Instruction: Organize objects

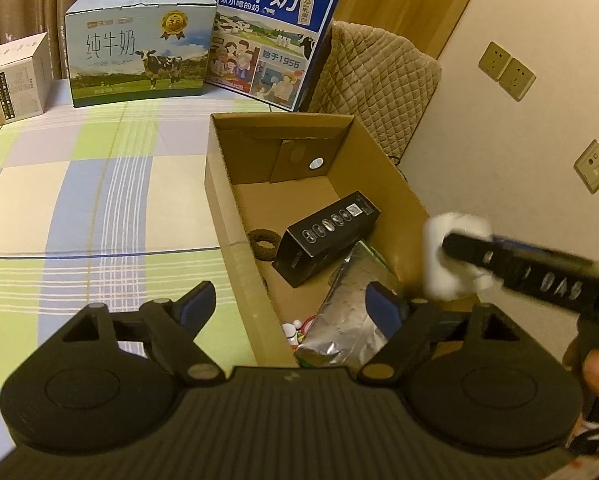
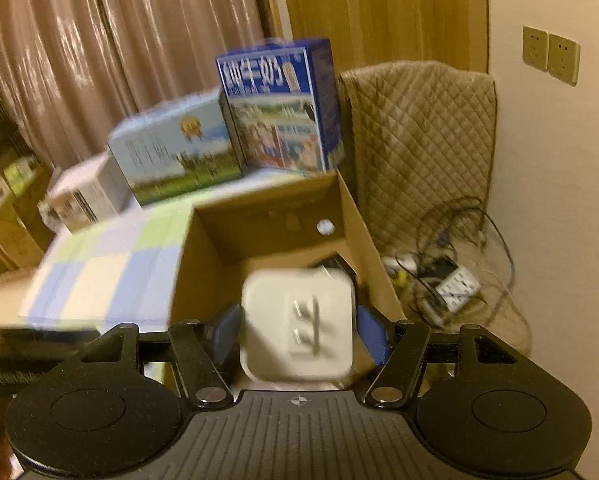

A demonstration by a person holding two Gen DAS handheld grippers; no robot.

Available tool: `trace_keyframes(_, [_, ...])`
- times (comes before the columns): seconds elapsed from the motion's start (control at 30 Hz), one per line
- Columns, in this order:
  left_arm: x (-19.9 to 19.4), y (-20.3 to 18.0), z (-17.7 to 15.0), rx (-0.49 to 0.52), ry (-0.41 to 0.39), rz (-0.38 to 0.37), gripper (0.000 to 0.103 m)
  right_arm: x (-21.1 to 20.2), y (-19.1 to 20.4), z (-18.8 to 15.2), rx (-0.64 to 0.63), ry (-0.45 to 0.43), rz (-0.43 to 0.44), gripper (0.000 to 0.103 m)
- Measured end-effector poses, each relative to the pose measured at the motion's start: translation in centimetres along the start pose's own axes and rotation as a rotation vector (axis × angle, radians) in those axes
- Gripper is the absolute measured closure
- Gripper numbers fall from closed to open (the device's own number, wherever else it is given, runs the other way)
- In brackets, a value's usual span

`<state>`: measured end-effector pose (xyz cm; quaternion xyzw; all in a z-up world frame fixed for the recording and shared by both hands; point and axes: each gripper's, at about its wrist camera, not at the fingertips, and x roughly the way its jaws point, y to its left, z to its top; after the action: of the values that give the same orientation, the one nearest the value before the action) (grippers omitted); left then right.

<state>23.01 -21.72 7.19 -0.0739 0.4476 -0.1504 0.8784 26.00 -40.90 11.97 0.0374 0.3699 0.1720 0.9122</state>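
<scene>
White plug adapter carried to the cardboard box

The right gripper (image 2: pixel 297 334) has its jaws clenched on a white plug adapter (image 2: pixel 299 324), prongs facing the camera, held above the cardboard box (image 1: pixel 235 216), apparently so it can drop in beside the black carton (image 1: pixel 325 236) and foil pouch (image 1: pixel 347 312). The left gripper (image 1: pixel 291 306) hovers over the box's near edge, jaws released and holding nothing.

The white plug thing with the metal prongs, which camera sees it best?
The right wrist view. There the white charger fills the middle of the picture, prong face toward the camera, between the right gripper's fingers, over the cardboard box. The left wrist view shows it only as a blurry white lump, partly hidden by the gripper.
</scene>
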Motion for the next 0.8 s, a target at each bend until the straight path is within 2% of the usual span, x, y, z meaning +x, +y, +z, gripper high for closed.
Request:
trace_keyframes(0.07, [-0.1, 0.3, -0.2, 0.000, -0.002, 0.007, 0.017, -0.3, -0.1, 0.2, 0.019, -0.032, 0.010, 0.024])
trace_keyframes(0.1, [-0.1, 0.4, -0.3, 0.000, -0.003, 0.012, 0.017, -0.5, -0.2, 0.4, 0.026, -0.048, 0.004, 0.023])
trace_keyframes(0.2, [-0.2, 0.9, -0.7, -0.004, -0.005, 0.024, 0.014, -0.9, -0.6, 0.5, 0.046, -0.062, -0.006, 0.022])
trace_keyframes(0.53, [-1.6, 1.0, -2.9, 0.017, -0.035, 0.064, 0.004, -2.1, -1.8, -1.3, 0.092, -0.022, -0.025, 0.022])
trace_keyframes(0.8, [-4.0, 0.4, -5.2, 0.047, -0.072, 0.097, 0.001, -4.3, 0.1, -3.4, 0.022, 0.009, -0.053, 0.022])
